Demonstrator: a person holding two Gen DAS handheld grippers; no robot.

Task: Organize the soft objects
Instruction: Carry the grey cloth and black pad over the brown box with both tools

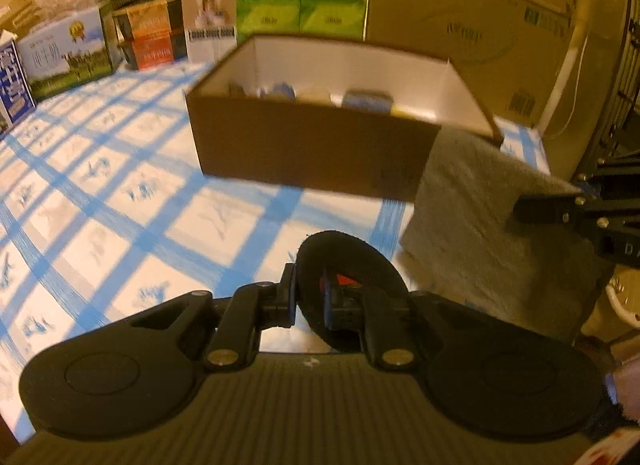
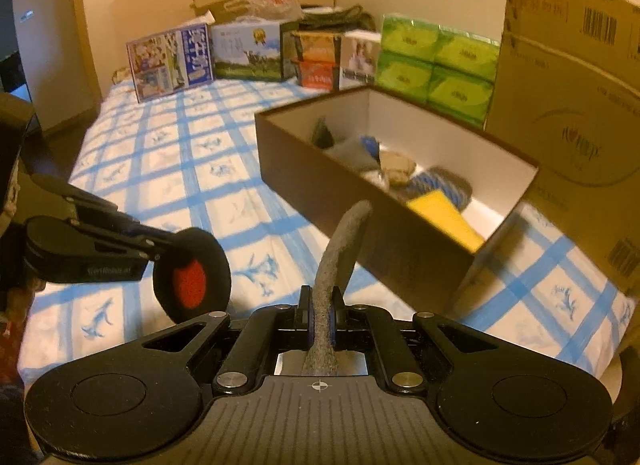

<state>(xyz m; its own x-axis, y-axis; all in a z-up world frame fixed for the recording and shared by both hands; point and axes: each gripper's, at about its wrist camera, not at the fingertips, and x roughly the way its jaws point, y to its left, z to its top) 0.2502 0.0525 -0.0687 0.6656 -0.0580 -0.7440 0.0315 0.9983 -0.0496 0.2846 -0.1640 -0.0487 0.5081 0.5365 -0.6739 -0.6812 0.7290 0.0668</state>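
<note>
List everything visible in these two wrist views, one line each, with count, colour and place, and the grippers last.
Black round pad: 1, black with a red centre, held in the left gripper.
Grey cloth: 1, grey, hanging from the right gripper beside the box.
Open box: 1, brown outside, white inside, on the bed.
Yellow sponge: 1, yellow, inside the box's near end.
Other soft items: several, grey, blue, beige, inside the box; blurred.
Bedsheet: 1, white with blue checks.
Green packs: 4, green, behind the box.
Large carton: 1, brown, far right.
Printed cartons: several, mixed colours, along the headboard.
Left gripper: black, shut on the pad.
Right gripper: black, shut on the cloth.
</note>
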